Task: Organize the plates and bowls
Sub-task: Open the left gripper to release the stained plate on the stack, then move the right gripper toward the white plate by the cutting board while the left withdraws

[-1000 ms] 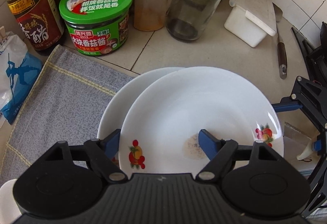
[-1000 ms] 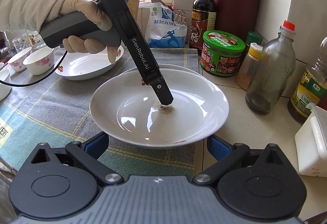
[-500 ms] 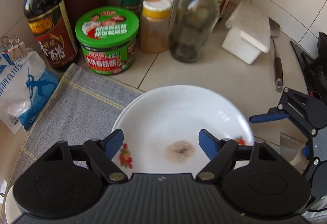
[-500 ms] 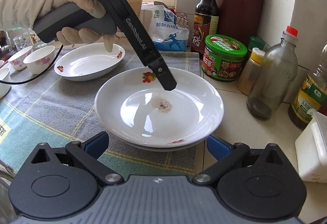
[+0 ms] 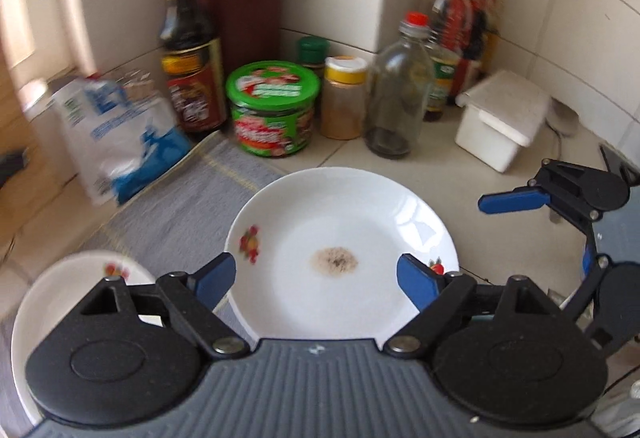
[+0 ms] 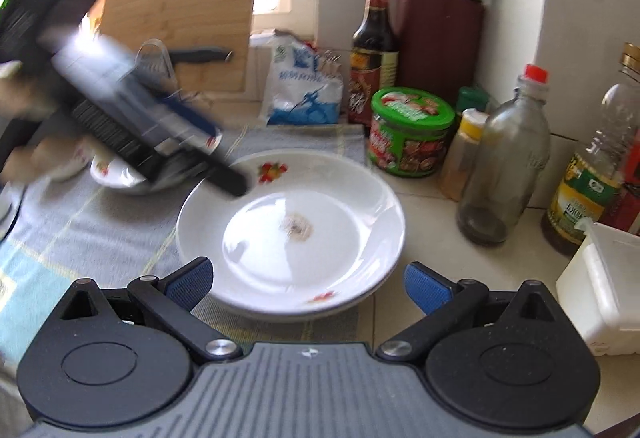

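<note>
Grey cloth bears stacked plates, top one brown-stained.

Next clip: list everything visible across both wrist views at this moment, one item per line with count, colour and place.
Stacked plates: two, white with fruit print, cloth edge, centre.
Third plate: one, white, left of the stack.
Cloth: one, grey-blue striped, under the plates.
Dark sauce bottle: one, red label, back.
Green-lidded jar: one, behind the stack.
Yellow-capped spice jar: one, right of the green jar.
Glass bottle: one, clear, red cap.
Salt bag: one, white and blue, back left.
White box: one, right.
Knife block: one, dark red, corner.
Cutting board: one, wooden, against the window.
Left tongs: open, above the stack.
Right tongs: open, near the stack.
</note>
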The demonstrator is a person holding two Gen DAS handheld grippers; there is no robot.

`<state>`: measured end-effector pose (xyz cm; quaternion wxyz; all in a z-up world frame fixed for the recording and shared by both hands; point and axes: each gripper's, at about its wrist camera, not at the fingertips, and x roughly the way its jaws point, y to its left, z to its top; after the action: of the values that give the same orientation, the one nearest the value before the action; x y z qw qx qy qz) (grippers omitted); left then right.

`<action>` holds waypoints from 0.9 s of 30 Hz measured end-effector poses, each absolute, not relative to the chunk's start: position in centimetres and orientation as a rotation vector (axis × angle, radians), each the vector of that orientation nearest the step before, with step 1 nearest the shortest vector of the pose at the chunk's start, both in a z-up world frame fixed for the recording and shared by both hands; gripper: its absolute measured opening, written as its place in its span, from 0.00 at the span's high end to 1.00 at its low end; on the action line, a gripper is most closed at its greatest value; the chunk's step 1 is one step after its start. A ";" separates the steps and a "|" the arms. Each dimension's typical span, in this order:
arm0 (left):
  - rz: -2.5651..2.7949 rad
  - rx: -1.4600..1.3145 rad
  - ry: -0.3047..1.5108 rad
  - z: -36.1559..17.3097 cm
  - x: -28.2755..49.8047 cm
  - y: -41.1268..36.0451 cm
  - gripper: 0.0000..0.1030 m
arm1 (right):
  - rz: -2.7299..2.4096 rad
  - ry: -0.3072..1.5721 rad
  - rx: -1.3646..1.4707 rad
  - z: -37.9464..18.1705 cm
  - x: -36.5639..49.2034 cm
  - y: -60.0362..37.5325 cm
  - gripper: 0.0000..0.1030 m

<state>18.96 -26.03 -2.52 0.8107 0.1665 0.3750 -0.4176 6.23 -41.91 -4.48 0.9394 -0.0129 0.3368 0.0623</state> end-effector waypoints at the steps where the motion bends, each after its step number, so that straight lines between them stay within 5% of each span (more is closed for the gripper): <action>1: -0.844 0.338 0.791 -2.6 18.5 -25.3 0.14 | 0.129 0.684 -0.013 -4.3 6.5 -42.1 0.00; 21: -0.327 0.206 0.866 -9.2 18.1 -13.1 0.11 | 0.393 0.757 -0.048 -3.0 15.0 -34.4 0.00; 27: -0.375 0.198 0.817 -9.6 19.1 -12.8 0.02 | 0.439 0.781 -0.102 -2.7 18.0 -32.0 0.00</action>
<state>19.07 -12.81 -9.64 0.8959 0.0954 0.3944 -0.1808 18.04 -32.01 -2.69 0.9001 -0.0493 0.3774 0.2120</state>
